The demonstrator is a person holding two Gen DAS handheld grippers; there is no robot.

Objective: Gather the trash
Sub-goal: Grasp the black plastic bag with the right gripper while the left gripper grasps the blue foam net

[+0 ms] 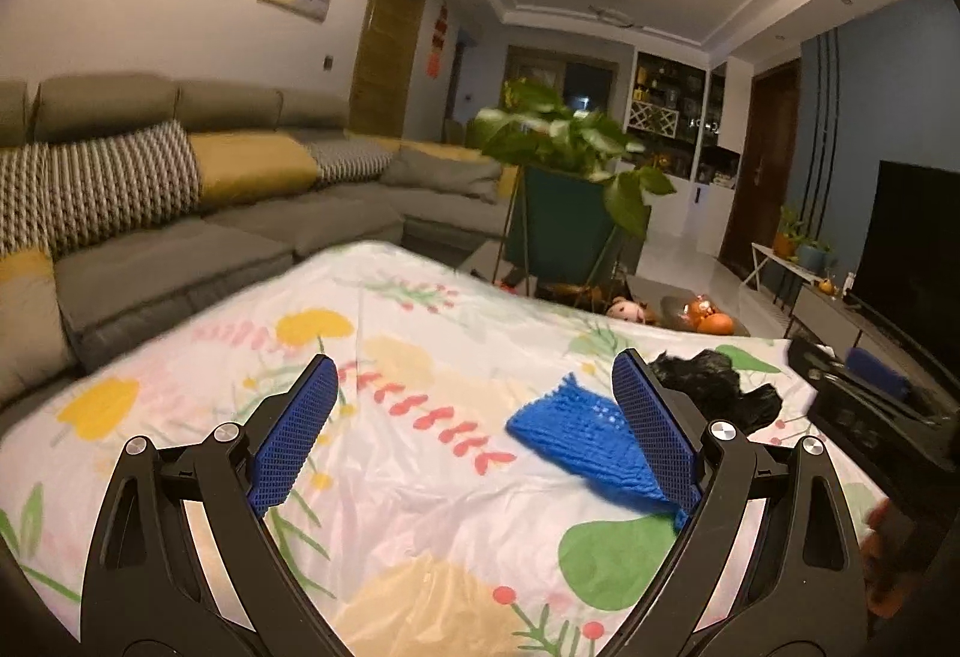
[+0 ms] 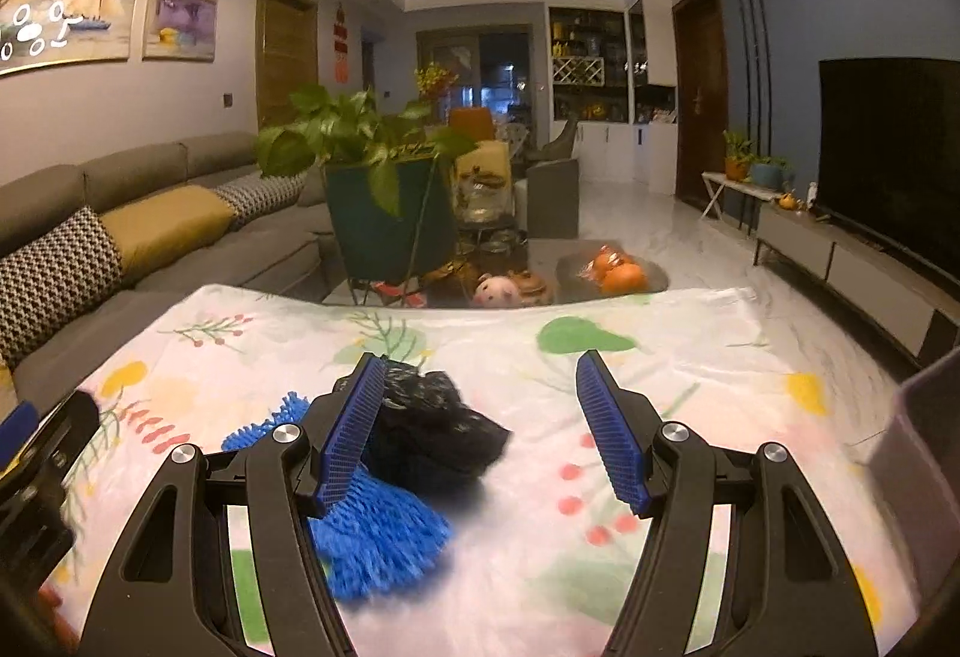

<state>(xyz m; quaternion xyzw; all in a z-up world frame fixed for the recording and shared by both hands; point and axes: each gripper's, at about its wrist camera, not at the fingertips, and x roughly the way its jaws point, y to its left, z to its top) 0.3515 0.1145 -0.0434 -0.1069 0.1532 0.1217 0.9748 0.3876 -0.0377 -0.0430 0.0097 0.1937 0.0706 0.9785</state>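
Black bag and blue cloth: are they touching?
Touching. The right wrist view shows the black bag lying against and partly over the blue cloth, with no tablecloth visible between them.

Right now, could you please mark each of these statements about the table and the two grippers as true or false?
1. The left gripper is open and holds nothing. True.
2. The right gripper is shut on the black bag. False: it is open, and the crumpled black bag lies on the floral tablecloth.
3. The blue knitted cloth lies beside the black bag. True.
4. The cloth is red. False: it is blue.
5. A potted plant stands beyond the table. True.
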